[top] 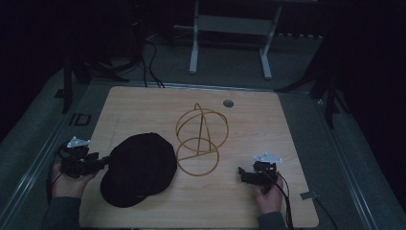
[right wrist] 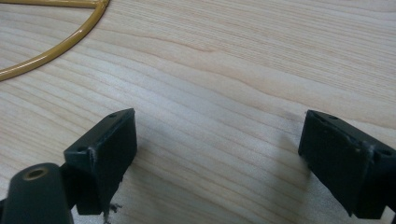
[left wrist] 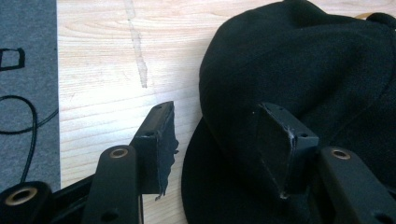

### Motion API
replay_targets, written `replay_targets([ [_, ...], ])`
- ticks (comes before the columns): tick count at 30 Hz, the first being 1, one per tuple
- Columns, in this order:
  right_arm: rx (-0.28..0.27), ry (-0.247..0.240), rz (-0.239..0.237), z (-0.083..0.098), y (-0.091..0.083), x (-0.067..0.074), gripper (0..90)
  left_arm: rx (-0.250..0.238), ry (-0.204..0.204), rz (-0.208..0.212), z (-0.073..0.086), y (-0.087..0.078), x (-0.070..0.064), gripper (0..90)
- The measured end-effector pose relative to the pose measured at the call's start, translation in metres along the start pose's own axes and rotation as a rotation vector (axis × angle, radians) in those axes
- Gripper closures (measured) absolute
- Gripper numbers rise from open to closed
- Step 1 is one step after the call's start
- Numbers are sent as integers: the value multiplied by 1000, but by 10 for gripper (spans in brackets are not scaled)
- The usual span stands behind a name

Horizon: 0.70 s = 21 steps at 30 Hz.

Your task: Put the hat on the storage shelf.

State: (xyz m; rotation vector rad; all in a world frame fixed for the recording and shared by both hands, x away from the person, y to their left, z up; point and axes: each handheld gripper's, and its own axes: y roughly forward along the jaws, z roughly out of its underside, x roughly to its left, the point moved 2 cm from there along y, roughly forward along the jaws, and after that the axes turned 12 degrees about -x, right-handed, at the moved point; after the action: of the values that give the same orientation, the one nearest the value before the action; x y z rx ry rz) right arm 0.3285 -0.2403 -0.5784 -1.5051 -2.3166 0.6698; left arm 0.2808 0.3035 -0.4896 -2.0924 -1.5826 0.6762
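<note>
Counter: pale wood counter [top: 268, 124] in a dark room, grey floor around.
Hat: black hat [top: 139, 168] lies at the counter's left front, no readable label.
Wire frame: yellow wire frame [top: 201, 139] stands just beside the hat.
Left hand-held gripper [left wrist: 219, 140]: jaws apart, one jaw over the hat brim, the other over bare wood.
Right hand-held gripper [right wrist: 217, 158]: jaws wide, nothing between, above bare wood.

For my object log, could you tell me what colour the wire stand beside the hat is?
Mustard yellow; the wire stand shows best in the high view.
</note>
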Motion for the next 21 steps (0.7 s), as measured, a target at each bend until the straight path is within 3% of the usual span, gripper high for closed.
replay_targets([
  [21, 0, 0, 0, 0, 0, 0, 114, 71, 36, 34, -9, 7, -20, 347],
])
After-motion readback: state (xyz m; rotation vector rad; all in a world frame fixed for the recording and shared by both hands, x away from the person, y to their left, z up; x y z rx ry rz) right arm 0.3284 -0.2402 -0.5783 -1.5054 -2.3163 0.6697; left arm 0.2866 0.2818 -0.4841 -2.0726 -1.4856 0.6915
